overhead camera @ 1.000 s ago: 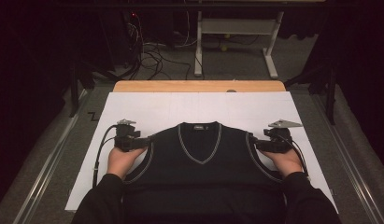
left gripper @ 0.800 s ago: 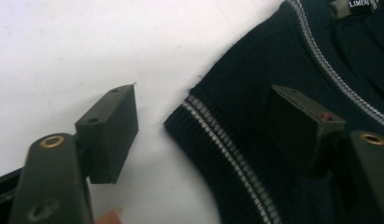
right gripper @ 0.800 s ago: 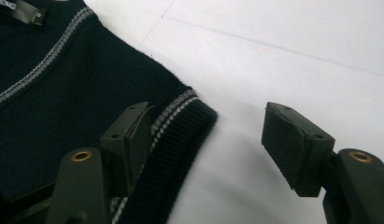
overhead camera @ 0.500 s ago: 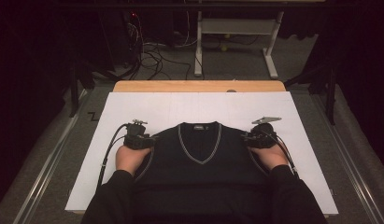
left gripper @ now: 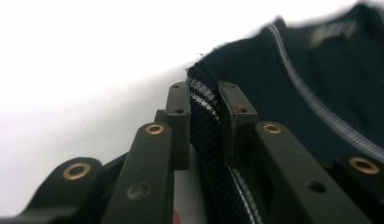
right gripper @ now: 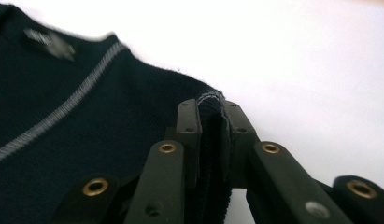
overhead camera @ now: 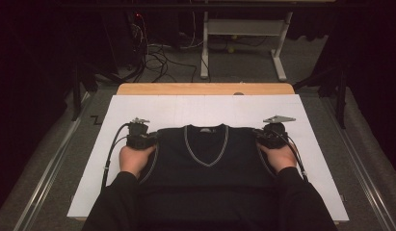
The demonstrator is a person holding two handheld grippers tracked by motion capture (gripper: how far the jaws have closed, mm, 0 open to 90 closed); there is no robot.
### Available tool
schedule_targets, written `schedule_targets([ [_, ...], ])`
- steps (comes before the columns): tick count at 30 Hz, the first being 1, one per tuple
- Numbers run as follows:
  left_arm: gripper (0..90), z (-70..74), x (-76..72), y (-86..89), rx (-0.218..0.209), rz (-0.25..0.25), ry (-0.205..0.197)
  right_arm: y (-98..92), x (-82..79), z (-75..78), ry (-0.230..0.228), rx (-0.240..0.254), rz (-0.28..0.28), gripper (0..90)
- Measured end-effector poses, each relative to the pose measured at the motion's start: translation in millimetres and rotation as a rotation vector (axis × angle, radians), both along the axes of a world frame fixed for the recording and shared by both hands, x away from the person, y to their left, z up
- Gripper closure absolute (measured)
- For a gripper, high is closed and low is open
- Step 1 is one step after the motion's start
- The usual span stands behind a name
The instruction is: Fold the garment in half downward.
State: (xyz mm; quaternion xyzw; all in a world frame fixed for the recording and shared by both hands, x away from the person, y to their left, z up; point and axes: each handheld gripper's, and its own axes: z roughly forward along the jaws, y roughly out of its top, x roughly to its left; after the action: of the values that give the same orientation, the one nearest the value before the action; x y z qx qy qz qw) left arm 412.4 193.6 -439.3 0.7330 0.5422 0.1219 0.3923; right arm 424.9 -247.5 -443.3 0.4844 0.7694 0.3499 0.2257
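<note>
High view: dark V-neck sweater vest (overhead camera: 205, 159) flat on white table sheet (overhead camera: 205, 108). Left gripper (overhead camera: 148, 140) and right gripper (overhead camera: 261, 137), jaws just closing, now pinch both shoulder corners; vest judged ready for lifting or folding.

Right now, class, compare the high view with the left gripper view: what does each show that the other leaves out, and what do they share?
High view alone: the whole dark vest spread flat on the white sheet, both hands, the right gripper at the vest's other shoulder, the wooden table edge and the floor cables behind.

Left gripper view alone: the striped armhole trim pinched between that gripper's black jaws, which have just been closing on it.

Shared: the left gripper at the vest's shoulder, the V-neck stripe, and the white sheet.
</note>
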Motion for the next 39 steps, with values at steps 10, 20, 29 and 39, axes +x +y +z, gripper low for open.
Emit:
schedule_targets([
  [10,72.2,79.4,8.3,-13.9,-0.013,0.071,-0.241,-3.6,2.1,68.1,-0.235,0.013,-0.069,80.0],
  [20,72.2,112.9,15.0,-14.8,-0.001,0.077,-0.313,-6.4,7.8,112.4,-0.316,0.014,-0.081,79.9],
  [29,72.2,102.9,-3.6,-9.1,-0.022,0.03,-0.311,-7.3,-7.6,104.0,-0.32,0.043,-0.043,79.9],
  [39,72.0,90.7,-68.5,8.7,-0.128,-0.097,-0.339,-15.0,-69.2,93.1,-0.384,0.092,0.055,79.8],
])
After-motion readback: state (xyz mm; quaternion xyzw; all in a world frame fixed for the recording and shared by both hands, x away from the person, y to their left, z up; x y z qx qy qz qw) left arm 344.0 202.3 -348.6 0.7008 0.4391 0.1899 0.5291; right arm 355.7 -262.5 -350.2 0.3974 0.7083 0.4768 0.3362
